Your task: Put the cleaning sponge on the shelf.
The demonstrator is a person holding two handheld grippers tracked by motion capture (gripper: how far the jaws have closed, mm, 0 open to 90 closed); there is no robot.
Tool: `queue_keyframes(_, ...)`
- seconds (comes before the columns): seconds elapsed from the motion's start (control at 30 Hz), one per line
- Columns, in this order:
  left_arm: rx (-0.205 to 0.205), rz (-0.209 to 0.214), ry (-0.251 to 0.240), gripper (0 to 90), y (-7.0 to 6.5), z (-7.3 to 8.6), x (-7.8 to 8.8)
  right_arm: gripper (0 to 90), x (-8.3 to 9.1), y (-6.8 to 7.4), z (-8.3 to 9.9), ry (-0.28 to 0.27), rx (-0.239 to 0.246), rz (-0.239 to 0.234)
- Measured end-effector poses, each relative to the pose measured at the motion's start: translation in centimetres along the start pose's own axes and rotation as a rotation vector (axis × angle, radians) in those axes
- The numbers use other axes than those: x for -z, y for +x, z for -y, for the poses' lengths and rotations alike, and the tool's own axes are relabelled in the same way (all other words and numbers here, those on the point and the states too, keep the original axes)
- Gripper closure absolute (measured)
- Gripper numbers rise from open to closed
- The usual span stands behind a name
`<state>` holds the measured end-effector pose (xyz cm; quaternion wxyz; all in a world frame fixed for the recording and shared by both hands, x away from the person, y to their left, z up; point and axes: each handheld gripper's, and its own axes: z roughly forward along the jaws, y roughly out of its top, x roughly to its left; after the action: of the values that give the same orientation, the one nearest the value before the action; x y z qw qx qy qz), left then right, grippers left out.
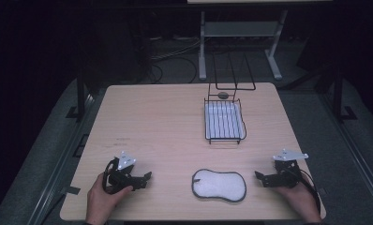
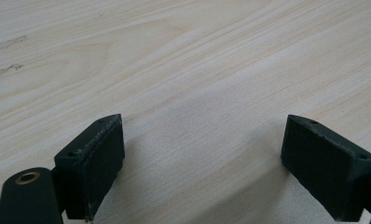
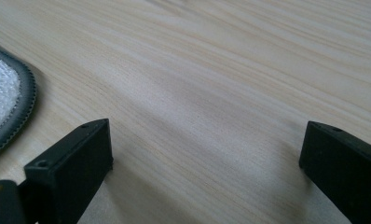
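A white, peanut-shaped pad with a grey rim (image 1: 219, 184) lies flat near the table's front edge, between my two hands. My left gripper (image 1: 147, 177) rests on the wood to its left, jaws wide apart over bare tabletop (image 2: 202, 154). My right gripper (image 1: 259, 177) rests to the pad's right, also open, with nothing between its jaws (image 3: 207, 163). The pad's grey rim (image 3: 20, 112) shows just beside the right gripper's left jaw, apart from it.
A black wire rack (image 1: 224, 122) with a white tray inside stands at the table's back centre, a taller wire frame (image 1: 232, 71) behind it. A small dark round object (image 1: 223, 95) lies just behind the rack. Metal table legs (image 1: 202, 47) stand on the floor beyond.
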<state>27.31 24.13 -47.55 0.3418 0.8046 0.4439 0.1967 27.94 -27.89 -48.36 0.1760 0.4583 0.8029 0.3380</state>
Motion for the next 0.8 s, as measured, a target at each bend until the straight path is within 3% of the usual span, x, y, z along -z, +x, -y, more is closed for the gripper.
queue_keyframes(0.23,0.001,0.0,0.0,12.5,0.0,0.0,0.0,2.7,0.1,0.1,0.0,0.005,0.0,0.0)
queue_keyframes(0.37,0.001,0.001,0.0,12.5,0.0,0.0,0.0,13.6,0.6,0.1,-0.3,0.027,0.005,-0.01)
queue_keyframes(0.47,0.0,0.001,0.0,12.6,0.0,0.0,0.0,15.4,0.9,0.2,-0.5,0.033,-0.007,-0.023)
queue_keyframes(0.5,0.0,0.001,0.0,12.6,0.0,0.0,0.0,24.6,1.4,0.2,-0.8,0.021,-0.012,-0.02)
queue_keyframes(0.6,-0.001,0.001,0.001,12.5,0.0,0.0,0.0,32.0,1.9,0.3,-1.0,0.009,-0.018,-0.043)
queue_keyframes(0.63,-0.001,0.001,0.001,12.6,0.0,0.0,0.0,45.8,2.5,0.5,-1.2,-0.004,-0.01,-0.073)
queue_keyframes(0.8,0.0,0.001,0.001,12.6,0.0,0.0,0.0,70.5,3.3,1.3,-1.7,-0.023,0.008,-0.154)
